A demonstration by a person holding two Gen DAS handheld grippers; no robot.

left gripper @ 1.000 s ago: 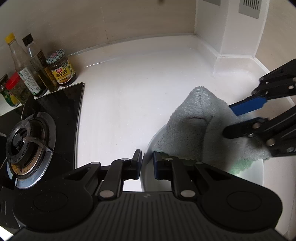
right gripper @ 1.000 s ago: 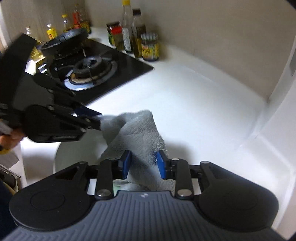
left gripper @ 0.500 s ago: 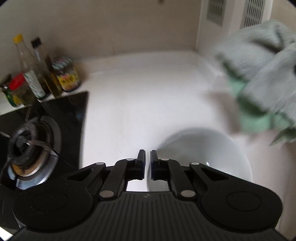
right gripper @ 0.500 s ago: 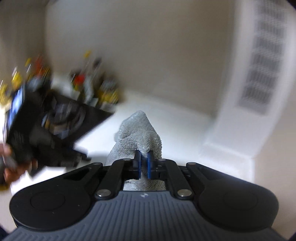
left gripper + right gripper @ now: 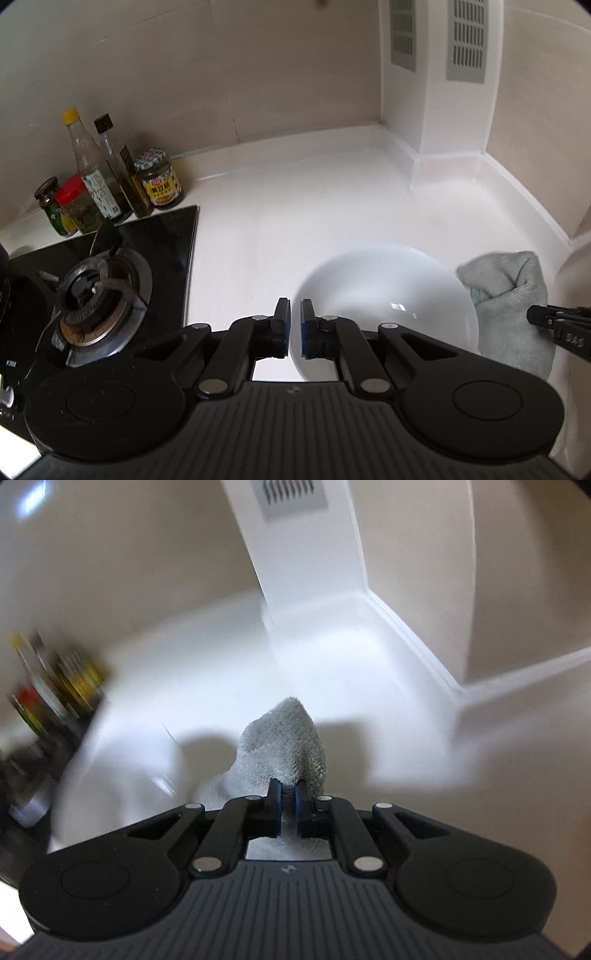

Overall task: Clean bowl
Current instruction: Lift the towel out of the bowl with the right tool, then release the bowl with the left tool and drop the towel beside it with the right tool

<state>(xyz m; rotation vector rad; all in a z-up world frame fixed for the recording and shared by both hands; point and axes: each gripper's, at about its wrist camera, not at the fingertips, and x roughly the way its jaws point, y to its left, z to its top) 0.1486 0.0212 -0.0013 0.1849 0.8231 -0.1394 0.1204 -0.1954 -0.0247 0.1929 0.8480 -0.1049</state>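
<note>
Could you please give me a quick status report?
Left gripper shut on white ceramic bowl rim. Right gripper shut on grey terry cloth, beside bowl. Nothing blocking.

My left camera looks down, close over the bowl (image 5: 384, 295). My right camera faces the corner; both views share the cloth (image 5: 284, 746).

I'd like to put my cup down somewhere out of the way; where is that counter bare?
Bare counter runs between the stove and the white pillar, behind the bowl. The corner right of the pillar also looks bare. Crowded: the bottles behind the stove, and the bowl's right side, where the cloth hangs in the right tool.
</note>
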